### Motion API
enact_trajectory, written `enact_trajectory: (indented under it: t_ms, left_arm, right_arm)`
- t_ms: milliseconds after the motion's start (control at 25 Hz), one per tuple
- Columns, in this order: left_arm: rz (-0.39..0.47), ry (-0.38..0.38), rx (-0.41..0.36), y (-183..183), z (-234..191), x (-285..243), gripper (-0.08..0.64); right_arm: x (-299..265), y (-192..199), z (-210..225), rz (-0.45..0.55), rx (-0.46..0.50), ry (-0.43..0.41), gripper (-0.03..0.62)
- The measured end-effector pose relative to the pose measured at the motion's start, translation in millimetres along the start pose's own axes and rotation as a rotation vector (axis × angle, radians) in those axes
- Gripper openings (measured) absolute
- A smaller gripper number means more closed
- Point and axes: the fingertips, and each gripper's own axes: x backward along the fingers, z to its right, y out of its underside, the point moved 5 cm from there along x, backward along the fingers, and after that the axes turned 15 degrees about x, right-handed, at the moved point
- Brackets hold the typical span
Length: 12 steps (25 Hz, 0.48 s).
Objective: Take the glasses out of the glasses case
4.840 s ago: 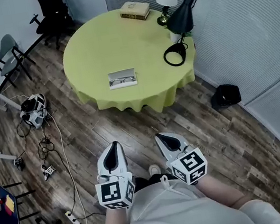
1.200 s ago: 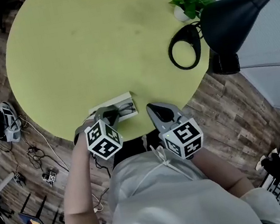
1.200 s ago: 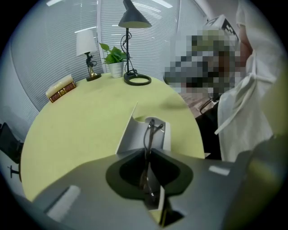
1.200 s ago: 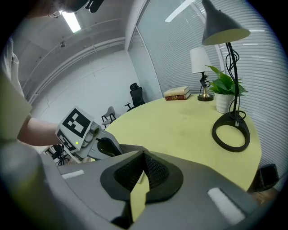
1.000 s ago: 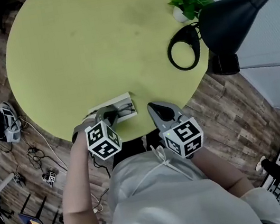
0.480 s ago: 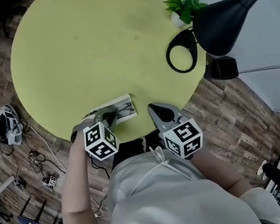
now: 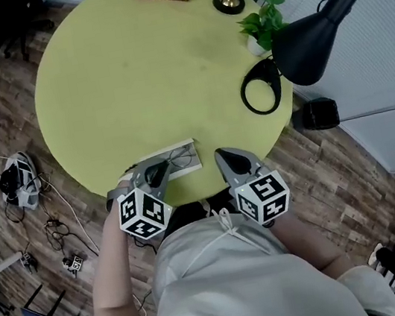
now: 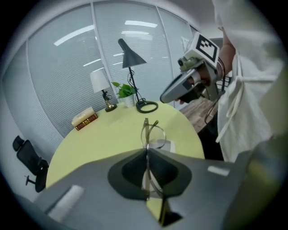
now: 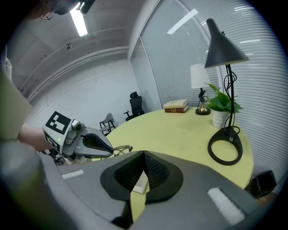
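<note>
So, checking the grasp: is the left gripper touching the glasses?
Touching. The left gripper view shows the left gripper shut on the glasses, the thin frame pinched between its jaws.

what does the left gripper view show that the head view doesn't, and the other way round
Only the left gripper view: the left gripper with its jaws shut on the thin frame of the glasses, lens rims jutting ahead. Only the head view: the cables on the wooden floor and the black bin beside the table. Both: the yellow table, black lamp, book, white glasses case and right gripper.
</note>
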Motion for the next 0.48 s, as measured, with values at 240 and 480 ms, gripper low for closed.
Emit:
enact_trajectory:
  t_ms: [240,480]
  left_arm:
    - [0.225,-0.121,0.179,-29.5,-10.3,49.9,0.015]
    - [0.444,-0.222,0.348,-49.9,-18.1,103.4,0.015]
  right_arm:
    - [10.1,-44.0,-10.3,0.107,0.072,0.015,0.000]
    - [19.8,-74.6,-22.3,0.171,0.117,0.029,0.000]
